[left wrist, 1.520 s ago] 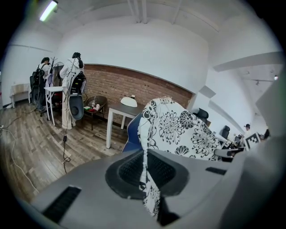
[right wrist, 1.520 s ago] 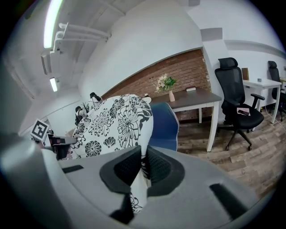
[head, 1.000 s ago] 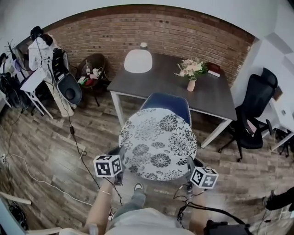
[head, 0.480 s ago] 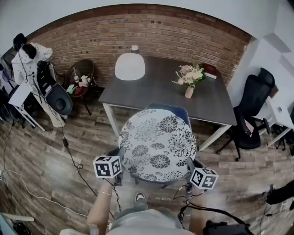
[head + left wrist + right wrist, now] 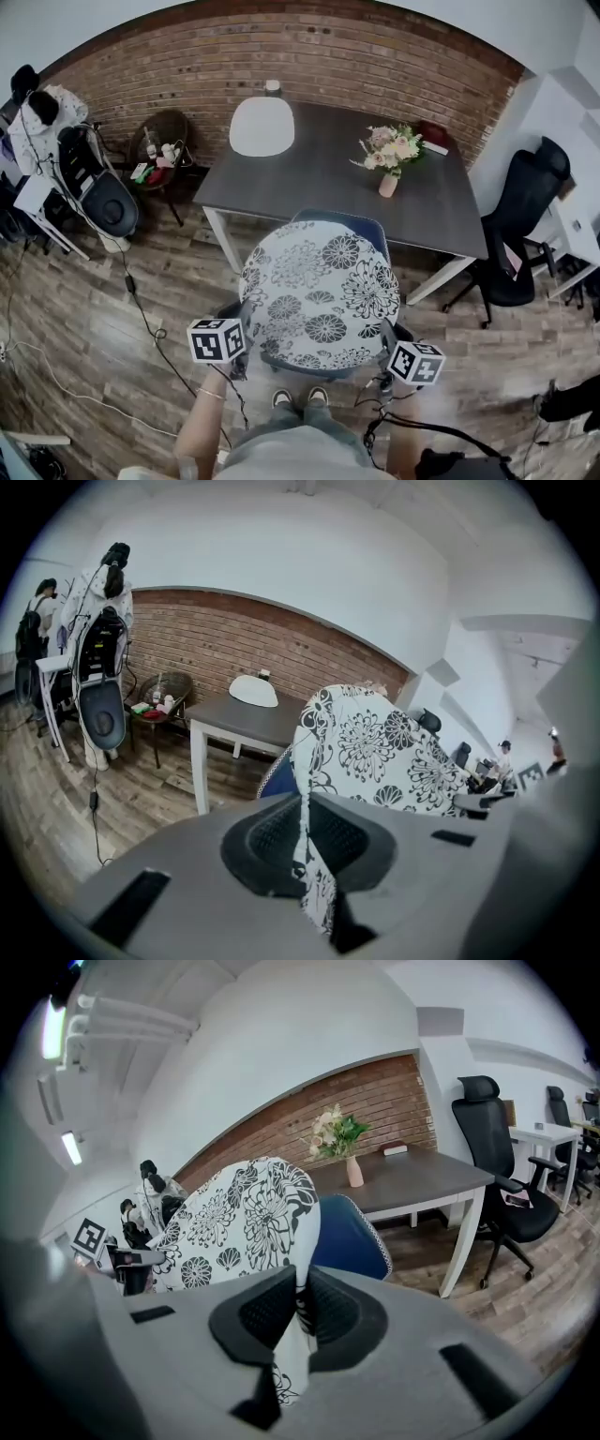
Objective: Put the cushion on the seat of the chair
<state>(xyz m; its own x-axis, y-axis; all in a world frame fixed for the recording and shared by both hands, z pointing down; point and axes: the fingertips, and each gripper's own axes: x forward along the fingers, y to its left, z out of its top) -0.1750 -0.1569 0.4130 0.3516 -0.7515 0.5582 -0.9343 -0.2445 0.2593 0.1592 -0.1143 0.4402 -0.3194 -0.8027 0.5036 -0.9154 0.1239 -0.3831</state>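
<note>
The cushion [image 5: 322, 292], round and printed with black flowers, hangs in the air between the two tools. The left gripper [image 5: 302, 832] is clamped on its thin left rim and the right gripper [image 5: 302, 1312] on its right rim, with the fabric pressed between the pads in both gripper views. In the head view the cushion covers most of the blue chair [image 5: 342, 217]. Only a strip of the chair shows past the cushion's far edge, close to the table [image 5: 309, 178], and I cannot tell whether that strip is seat or back. The step in hand looks like the approach and set-down, with the cushion not yet on the seat. The seat is hidden from above, so the gripper views, where blue shows beside the cushion, are the better guide for lining up. The cushion should go down level, both hands sinking at the same rate, so that neither side touches first and skews it. Both grips are on a narrow edge, so a jerk or pulling the hands apart could slip the fabric out. The jaws should part only once the cushion's weight rests on the seat, then draw out sideways without dragging it off centre.
</note>
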